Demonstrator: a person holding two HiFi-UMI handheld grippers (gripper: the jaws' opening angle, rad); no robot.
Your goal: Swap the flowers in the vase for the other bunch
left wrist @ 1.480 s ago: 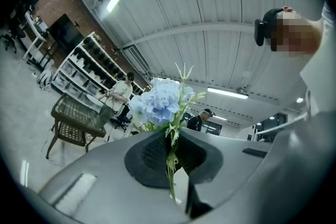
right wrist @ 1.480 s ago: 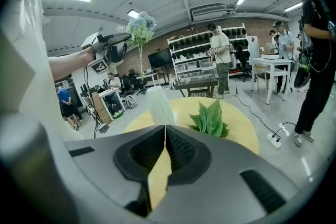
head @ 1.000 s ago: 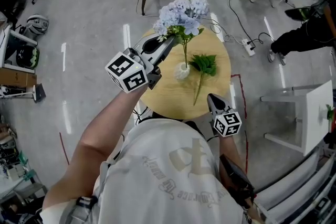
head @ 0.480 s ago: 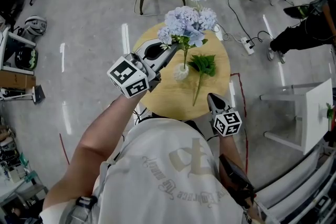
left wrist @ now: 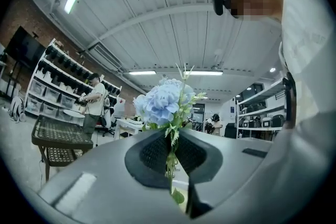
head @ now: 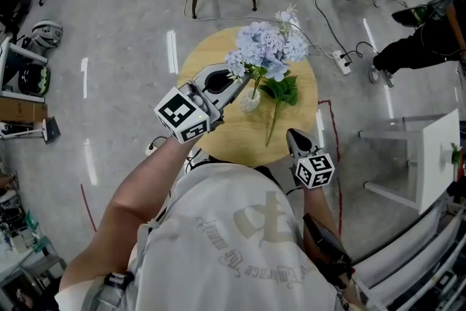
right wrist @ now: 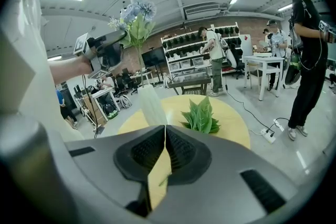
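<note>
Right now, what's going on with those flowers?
A person works with a hand-held gripper in each hand. The left gripper is shut on the stem of the blue flowers and holds them up over the vase on the round table. A green bunch lies on the table beside the vase. The right gripper is shut and empty, near the table's edge.

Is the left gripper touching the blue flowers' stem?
Touching. In the left gripper view, the left gripper pinches the blue flowers by their stem.
</note>
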